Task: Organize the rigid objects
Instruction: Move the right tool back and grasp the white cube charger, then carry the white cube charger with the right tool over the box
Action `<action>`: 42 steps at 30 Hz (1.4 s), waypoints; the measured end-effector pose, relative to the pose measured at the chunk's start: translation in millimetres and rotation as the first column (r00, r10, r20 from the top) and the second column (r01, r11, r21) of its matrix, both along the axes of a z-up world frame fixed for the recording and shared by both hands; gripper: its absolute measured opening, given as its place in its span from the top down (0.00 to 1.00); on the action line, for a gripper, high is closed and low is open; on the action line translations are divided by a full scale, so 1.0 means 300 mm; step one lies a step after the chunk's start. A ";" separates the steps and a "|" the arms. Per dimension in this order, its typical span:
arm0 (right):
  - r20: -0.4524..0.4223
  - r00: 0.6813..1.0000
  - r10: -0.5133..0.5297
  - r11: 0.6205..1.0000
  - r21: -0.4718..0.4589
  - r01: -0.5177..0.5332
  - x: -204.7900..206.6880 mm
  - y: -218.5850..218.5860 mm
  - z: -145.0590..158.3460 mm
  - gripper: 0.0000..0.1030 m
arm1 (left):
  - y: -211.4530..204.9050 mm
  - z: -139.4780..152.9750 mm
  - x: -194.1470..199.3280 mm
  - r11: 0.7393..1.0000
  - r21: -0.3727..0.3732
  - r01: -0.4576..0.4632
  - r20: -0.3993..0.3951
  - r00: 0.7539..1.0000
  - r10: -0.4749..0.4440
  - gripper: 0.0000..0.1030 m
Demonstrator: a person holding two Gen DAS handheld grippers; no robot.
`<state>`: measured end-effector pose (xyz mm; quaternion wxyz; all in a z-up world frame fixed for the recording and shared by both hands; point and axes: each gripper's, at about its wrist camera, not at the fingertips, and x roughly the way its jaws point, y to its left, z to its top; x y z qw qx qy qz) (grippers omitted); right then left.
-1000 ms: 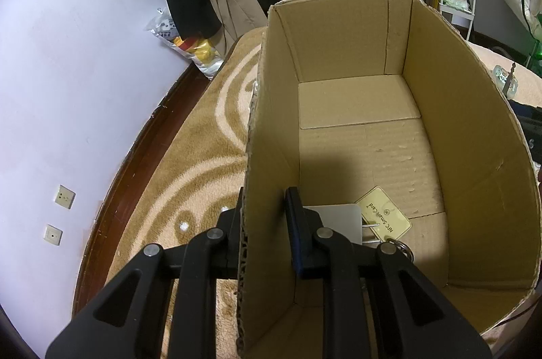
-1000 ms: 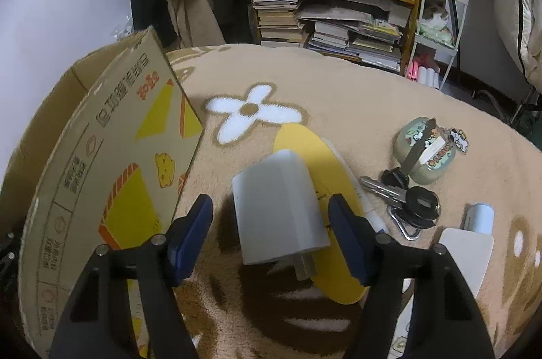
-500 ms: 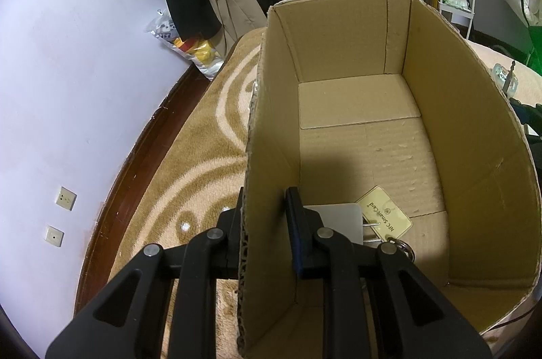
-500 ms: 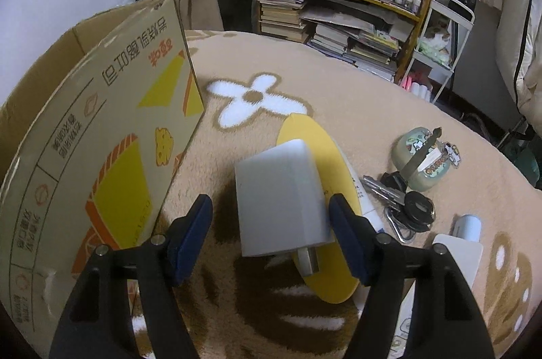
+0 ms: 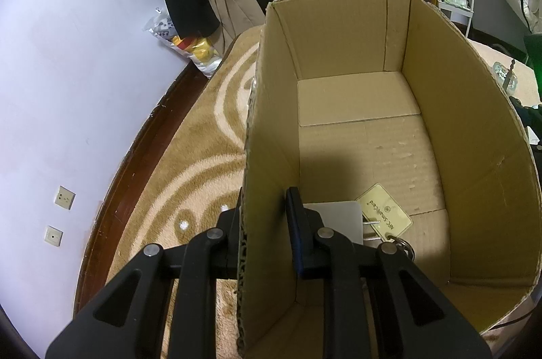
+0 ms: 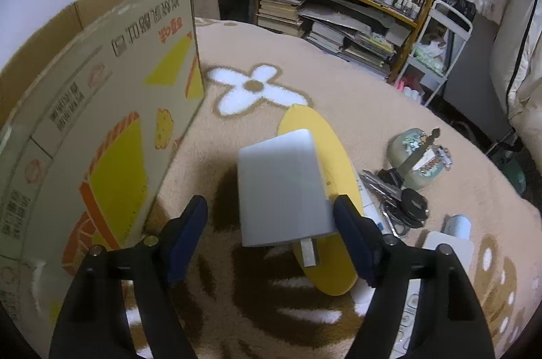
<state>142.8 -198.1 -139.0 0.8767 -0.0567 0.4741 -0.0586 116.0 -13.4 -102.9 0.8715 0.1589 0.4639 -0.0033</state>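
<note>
Left wrist view: the left gripper (image 5: 264,223) is clamped on the cardboard box (image 5: 457,121) wall at lower centre; only here the box floor shows, with a card (image 5: 384,216). Right wrist view: the right gripper (image 6: 271,233) stands wide, the white charger (image 6: 281,189) between its fingers, touching the right one, box at left.

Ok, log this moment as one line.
left gripper: clamped on cardboard box wall | right gripper: straddles white charger, grip unclear | keys: on rug
</note>
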 end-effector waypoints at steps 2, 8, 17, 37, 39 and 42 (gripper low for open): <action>0.006 1.000 -0.021 0.998 -0.054 0.021 -0.004 0.005 -0.001 0.42 | 0.000 0.000 0.000 1.000 0.003 0.000 0.001 1.000 0.000 0.80; 0.019 1.000 -0.024 1.000 -0.018 0.024 -0.009 -0.017 0.012 0.43 | 0.000 0.000 0.000 1.000 0.003 0.000 0.002 1.000 0.000 0.80; 0.053 0.998 -0.024 0.999 0.050 0.021 -0.020 -0.015 0.059 0.45 | -0.001 0.001 0.000 1.000 0.000 0.000 -0.001 1.000 0.000 0.80; 0.242 0.969 -0.050 0.981 0.194 0.002 -0.070 -0.024 0.297 0.47 | 0.003 0.004 0.000 1.000 -0.004 0.000 0.001 1.000 0.000 0.80; 0.267 0.962 -0.057 0.976 0.216 -0.002 -0.078 -0.030 0.330 0.47 | 0.003 0.003 0.001 1.000 -0.004 0.000 0.001 1.000 0.000 0.80; 0.305 0.951 -0.056 0.968 0.249 -0.023 -0.090 -0.026 0.382 0.47 | 0.007 0.003 0.003 1.000 -0.013 -0.004 -0.002 1.000 0.004 0.80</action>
